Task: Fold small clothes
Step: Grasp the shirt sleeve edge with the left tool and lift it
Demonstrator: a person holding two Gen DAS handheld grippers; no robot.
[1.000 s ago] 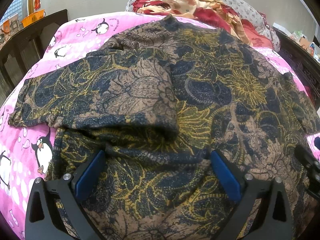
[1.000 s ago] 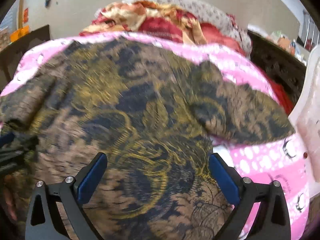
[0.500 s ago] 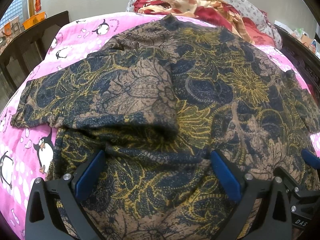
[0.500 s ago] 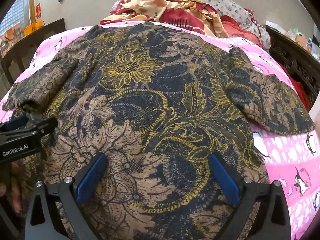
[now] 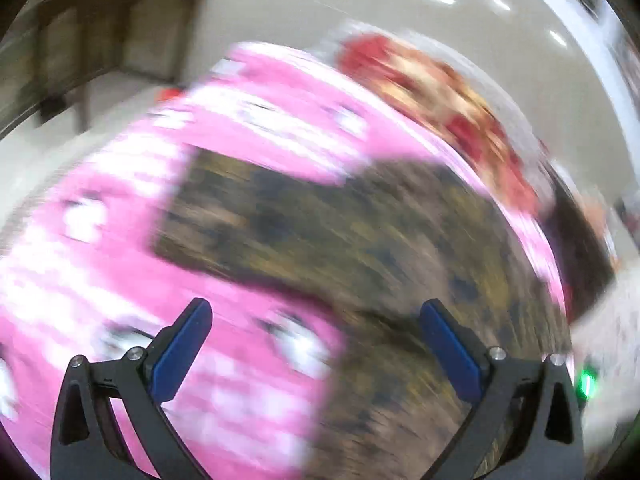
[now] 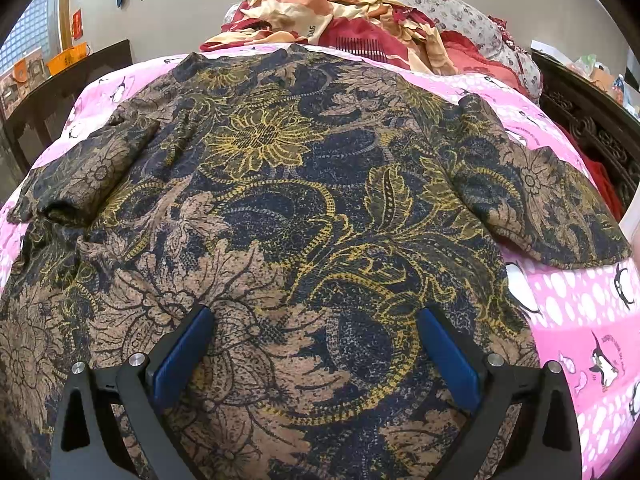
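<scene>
Where the right wrist view is sharp, a floral-print shirt point(image 6: 280, 200) lies spread flat across a pink penguin-print bedsheet point(image 6: 580, 312), filling the view from six o'clock up to about twelve. Its cloth is a soft, slightly grainy weave in tan, navy and mustard, with large flower heads and curling leaves; shallow wrinkles gather toward nine o'clock. One short sleeve point(image 6: 88, 176) lies at nine to ten o'clock, partly doubled onto the body, and the other sleeve point(image 6: 552, 208) fans out flat at three o'clock over the pink sheet. At twelve o'clock, past the collar, a heap of red and cream bedding point(image 6: 344, 20) rests against a grey flowered pillow point(image 6: 460, 12). The right gripper point(image 6: 312, 344) hovers over the lower body of the shirt at six o'clock, its blue-padded black jaws spread wide and holding nothing. The left wrist view is heavily smeared by blur: the left gripper point(image 5: 312, 344) is likewise released, jaws wide apart and empty, with the pink sheet point(image 5: 100, 260) under the nine o'clock finger and the shirt point(image 5: 360, 240) running from centre to five o'clock. A dark wooden table point(image 5: 104, 28) stands at eleven o'clock on a pale floor; finer detail there cannot be made out.
</scene>
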